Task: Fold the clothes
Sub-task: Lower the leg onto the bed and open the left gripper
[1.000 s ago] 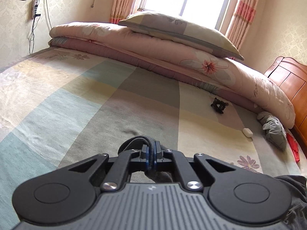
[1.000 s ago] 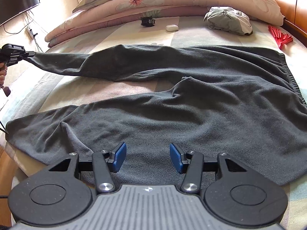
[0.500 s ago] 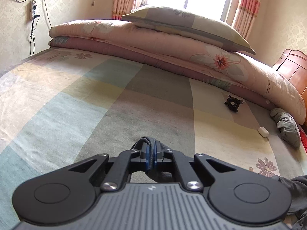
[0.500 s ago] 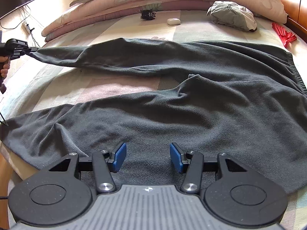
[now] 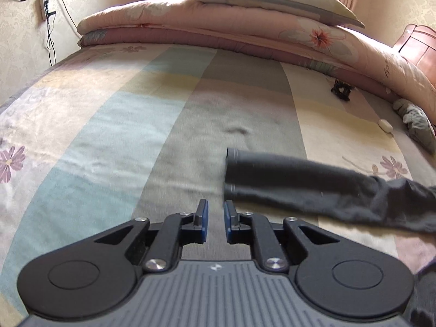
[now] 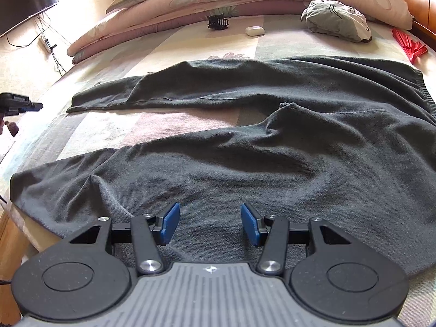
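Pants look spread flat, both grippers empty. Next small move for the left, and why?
Probably bring the left gripper to the near leg's cuff and pinch it. Its jaws are opening with nothing between them; the far leg lies straight on the bed. The near leg is still rumpled, and the right gripper hangs open over the pants.

The trousers (image 6: 272, 163) are dark grey cloth, matt and softly napped; the bedsheet (image 5: 109, 125) beneath them is thin, smooth printed cotton; beyond the trousers, the earbud case (image 6: 254, 30) is glossy white plastic; the headboard (image 5: 419, 43) behind it is polished reddish wood.
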### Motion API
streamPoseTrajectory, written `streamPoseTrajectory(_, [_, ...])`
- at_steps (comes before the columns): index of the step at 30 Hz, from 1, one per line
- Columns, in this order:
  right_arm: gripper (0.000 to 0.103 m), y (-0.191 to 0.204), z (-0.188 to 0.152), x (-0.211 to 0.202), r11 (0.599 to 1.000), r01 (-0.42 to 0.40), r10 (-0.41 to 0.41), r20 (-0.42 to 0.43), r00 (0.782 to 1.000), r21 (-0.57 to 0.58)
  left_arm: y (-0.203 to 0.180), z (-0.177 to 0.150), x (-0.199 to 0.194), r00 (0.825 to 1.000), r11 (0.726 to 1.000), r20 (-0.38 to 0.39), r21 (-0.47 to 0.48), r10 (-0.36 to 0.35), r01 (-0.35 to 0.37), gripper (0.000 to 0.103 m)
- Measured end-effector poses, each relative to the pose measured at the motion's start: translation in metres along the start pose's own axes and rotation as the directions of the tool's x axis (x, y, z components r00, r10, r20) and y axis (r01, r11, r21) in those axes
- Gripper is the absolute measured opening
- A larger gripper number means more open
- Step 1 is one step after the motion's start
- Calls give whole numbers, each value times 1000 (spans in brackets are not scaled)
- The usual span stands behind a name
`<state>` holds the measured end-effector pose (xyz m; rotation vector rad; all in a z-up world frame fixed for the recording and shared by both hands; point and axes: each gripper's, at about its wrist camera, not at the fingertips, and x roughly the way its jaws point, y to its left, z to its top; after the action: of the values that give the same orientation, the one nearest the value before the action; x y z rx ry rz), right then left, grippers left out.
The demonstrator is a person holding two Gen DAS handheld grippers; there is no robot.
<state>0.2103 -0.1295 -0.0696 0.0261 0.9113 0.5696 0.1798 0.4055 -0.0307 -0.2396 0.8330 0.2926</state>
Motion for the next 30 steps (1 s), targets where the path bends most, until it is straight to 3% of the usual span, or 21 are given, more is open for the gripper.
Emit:
streamPoseTrajectory(2, [55,2,-1,-3,1000,-11,11,3,1000,-5,-1,-28,-10,999,1000,-30,-1,-28,28,15])
streamPoseTrajectory(5, [57,4,-2,-9,1000,-21,21,17,1000,-12,0,-65,-17,997,999,-58,-19,-43,42,32])
streamPoseTrajectory(9, [61,7,-4,-19,999,-30,30,41,999,-17,2,-100,-17,994,997,-95,-71,-45,38,32])
streamPoseTrajectory(16, [62,6,-12,-34,1000,-19,20,68,997,-9,-21,-138,-38,1000,1000,-20,7,-8,8,37])
streamPoseTrajectory(25, [62,15,-14,-37,999,-23,25,72,997,-34,-31,-157,-55,999,999,9,18,-31,31,37])
streamPoseTrajectory(28, [63,17,-16,-38,999,-21,24,70,997,-40,-34,-161,-58,998,997,15,39,-60,60,34])
streamPoseTrajectory(30, [63,17,-17,-38,999,-17,19,65,998,-38,-36,-164,-61,997,995,26,63,-77,76,11])
